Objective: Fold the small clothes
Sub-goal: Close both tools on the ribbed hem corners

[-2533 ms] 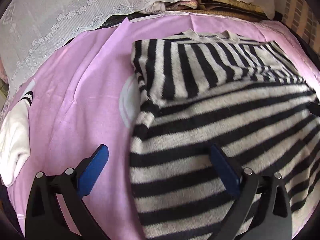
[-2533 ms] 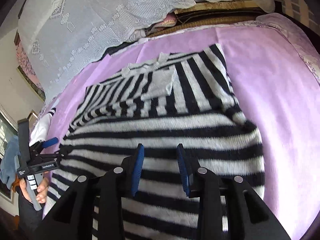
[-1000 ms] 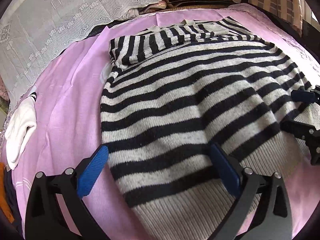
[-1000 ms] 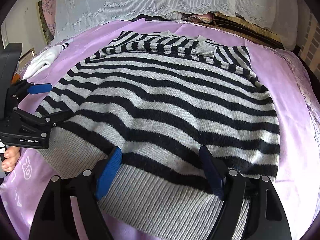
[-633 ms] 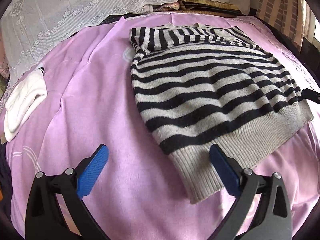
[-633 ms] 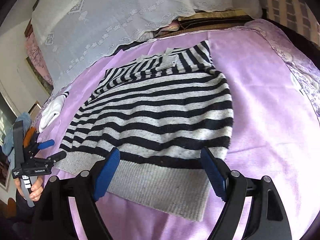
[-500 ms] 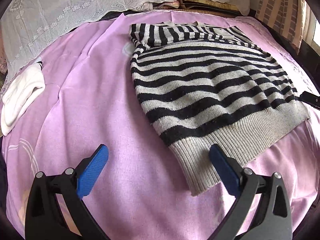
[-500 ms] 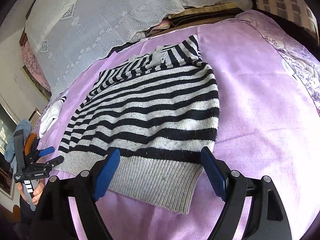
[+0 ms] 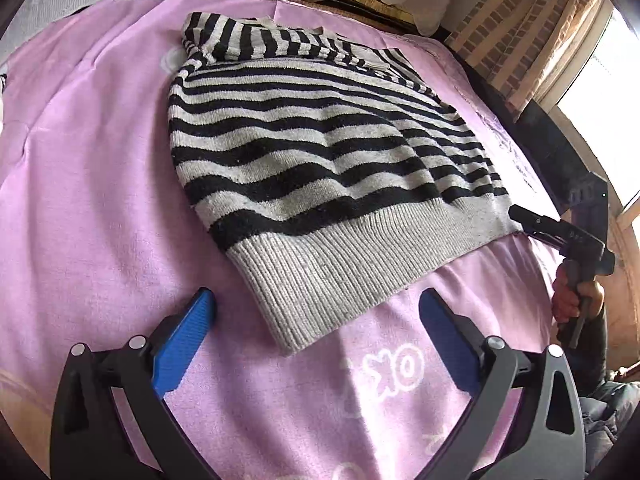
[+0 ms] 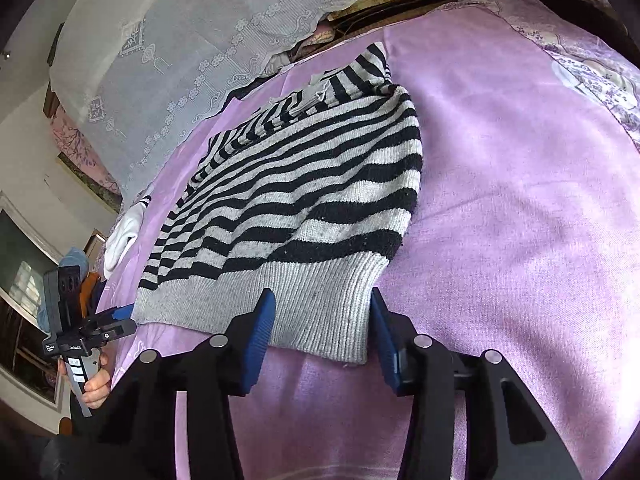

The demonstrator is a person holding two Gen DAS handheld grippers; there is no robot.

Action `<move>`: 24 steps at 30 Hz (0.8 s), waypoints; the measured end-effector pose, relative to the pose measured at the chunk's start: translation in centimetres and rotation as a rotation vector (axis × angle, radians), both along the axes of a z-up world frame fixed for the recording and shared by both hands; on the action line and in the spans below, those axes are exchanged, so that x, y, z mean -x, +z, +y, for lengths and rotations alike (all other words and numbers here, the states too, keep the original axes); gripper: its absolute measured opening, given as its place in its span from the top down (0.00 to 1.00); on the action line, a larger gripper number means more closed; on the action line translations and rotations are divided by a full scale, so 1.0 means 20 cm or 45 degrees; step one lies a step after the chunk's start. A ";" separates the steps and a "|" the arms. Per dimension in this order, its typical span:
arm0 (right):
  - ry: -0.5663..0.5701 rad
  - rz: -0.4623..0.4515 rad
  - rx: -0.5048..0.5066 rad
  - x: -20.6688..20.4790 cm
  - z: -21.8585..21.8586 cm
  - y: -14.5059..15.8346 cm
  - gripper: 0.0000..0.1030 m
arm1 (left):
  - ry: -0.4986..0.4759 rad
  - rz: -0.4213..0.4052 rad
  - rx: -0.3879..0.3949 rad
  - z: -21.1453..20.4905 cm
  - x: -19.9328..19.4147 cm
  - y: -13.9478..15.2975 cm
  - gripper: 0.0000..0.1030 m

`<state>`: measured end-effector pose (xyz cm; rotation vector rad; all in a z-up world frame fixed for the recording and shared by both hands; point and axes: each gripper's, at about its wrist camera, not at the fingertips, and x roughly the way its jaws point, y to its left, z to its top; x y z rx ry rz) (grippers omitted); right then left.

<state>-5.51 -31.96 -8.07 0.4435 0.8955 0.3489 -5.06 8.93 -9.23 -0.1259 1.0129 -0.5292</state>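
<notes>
Covering the bed, a pink sheet [image 9: 100, 200] carries a black-and-grey striped sweater [image 9: 312, 148] lying flat, sleeves folded across its top and a plain grey ribbed hem [image 10: 312, 304] nearest the cameras. The left gripper [image 9: 316, 330] gapes wide just short of one hem corner, holding nothing. The right gripper [image 10: 322, 332] is closing, the other hem corner between its blue pads.

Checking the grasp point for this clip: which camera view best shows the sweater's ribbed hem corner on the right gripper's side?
The right wrist view. The ribbed hem corner lies between the closing right gripper pads. In the left wrist view, that end of the hem is far off beside the gripper's tip.
</notes>
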 end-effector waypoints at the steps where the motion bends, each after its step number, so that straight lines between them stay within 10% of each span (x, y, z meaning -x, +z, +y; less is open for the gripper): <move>1: 0.007 0.014 -0.031 0.00 -0.01 0.00 0.55 | -0.001 0.011 0.030 0.01 0.00 0.00 0.05; 9: 0.030 0.101 -0.241 0.02 -0.09 -0.05 0.57 | -0.060 0.146 0.328 0.01 -0.05 -0.01 0.06; 24: -0.027 0.081 -0.237 -0.01 -0.10 -0.10 0.91 | -0.008 0.170 0.283 0.07 -0.07 -0.06 0.83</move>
